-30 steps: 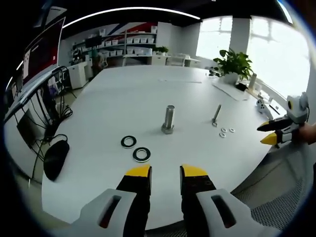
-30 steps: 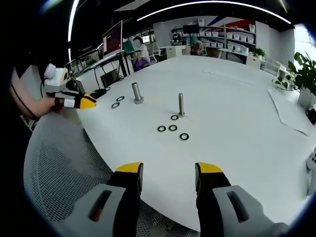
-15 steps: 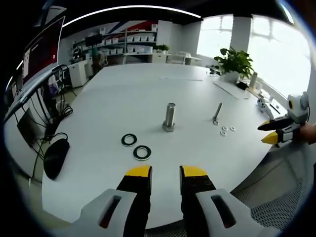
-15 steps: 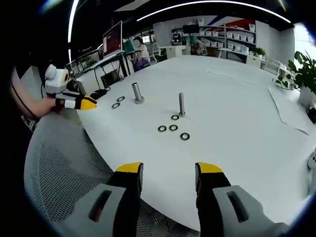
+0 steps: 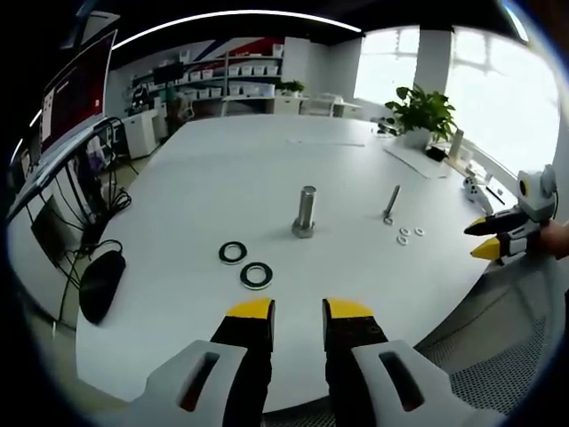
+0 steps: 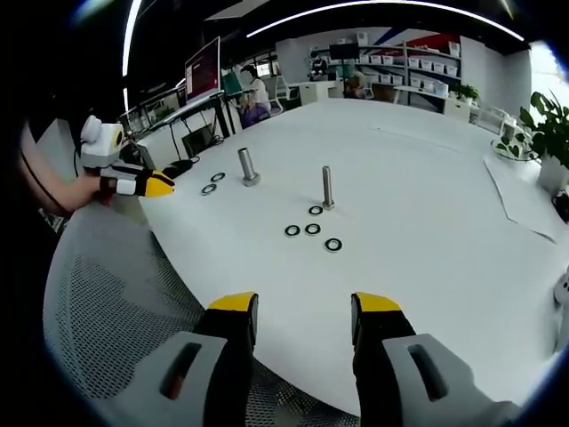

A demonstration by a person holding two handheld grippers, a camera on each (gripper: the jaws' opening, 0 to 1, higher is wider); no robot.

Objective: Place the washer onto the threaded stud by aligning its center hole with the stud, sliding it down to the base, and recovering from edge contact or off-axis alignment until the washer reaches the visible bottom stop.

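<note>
Left gripper view: left gripper [image 5: 298, 308] level, jaws parted and empty, short of two washers [image 5: 244, 264]; right gripper [image 6: 304, 303] likewise.

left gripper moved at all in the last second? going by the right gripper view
No. In the right gripper view the left gripper sits at the same spot off the white table's edge, just short of the two large washers and the thick stud.
</note>
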